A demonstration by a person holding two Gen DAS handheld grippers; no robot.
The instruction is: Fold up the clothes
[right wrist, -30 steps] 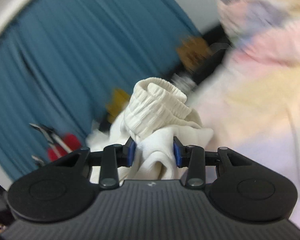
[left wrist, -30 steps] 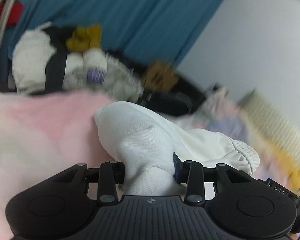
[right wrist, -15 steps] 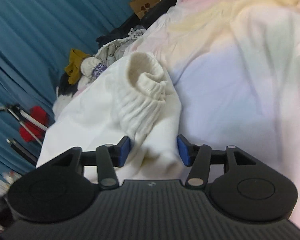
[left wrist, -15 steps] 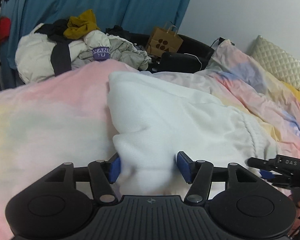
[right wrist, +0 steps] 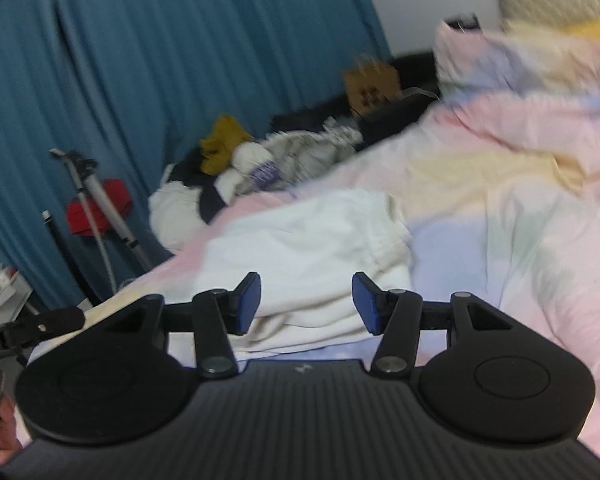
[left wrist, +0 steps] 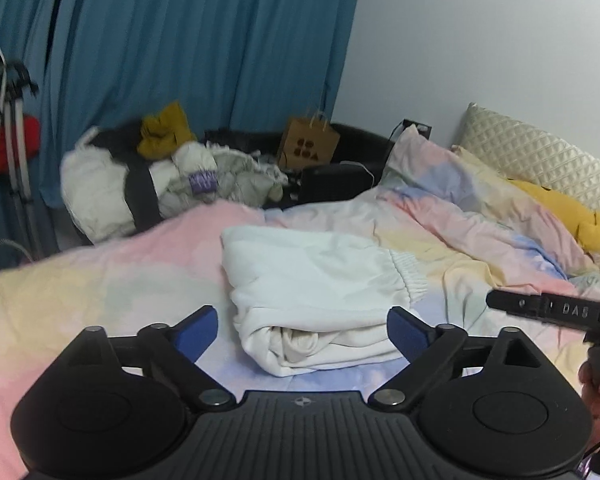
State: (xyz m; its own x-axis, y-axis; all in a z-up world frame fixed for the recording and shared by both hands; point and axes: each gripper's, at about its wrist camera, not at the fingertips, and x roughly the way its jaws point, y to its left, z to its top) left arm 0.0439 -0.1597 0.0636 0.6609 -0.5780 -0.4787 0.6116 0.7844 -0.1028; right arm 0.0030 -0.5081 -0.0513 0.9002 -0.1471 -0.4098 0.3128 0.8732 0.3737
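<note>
A white garment (left wrist: 312,284) lies folded in a thick bundle on the pastel duvet (left wrist: 100,280); its ribbed cuff points right. My left gripper (left wrist: 302,330) is open and empty, just in front of the bundle's near edge. In the right wrist view the same white garment (right wrist: 300,248) lies on the duvet (right wrist: 520,220). My right gripper (right wrist: 306,304) is open and empty, held close above the garment's near edge. The right gripper's body shows at the right edge of the left wrist view (left wrist: 556,312).
A pile of unfolded clothes (left wrist: 160,176) sits beyond the bed against the blue curtain (left wrist: 180,40). A brown paper bag (left wrist: 308,144), a yellow plush toy (left wrist: 568,216) and a quilted pillow (left wrist: 540,160) lie at the back right. A tripod (left wrist: 8,120) stands at left.
Both grippers held the white garment a second ago. They opened, let it drop folded on the duvet, and have pulled back from it.
</note>
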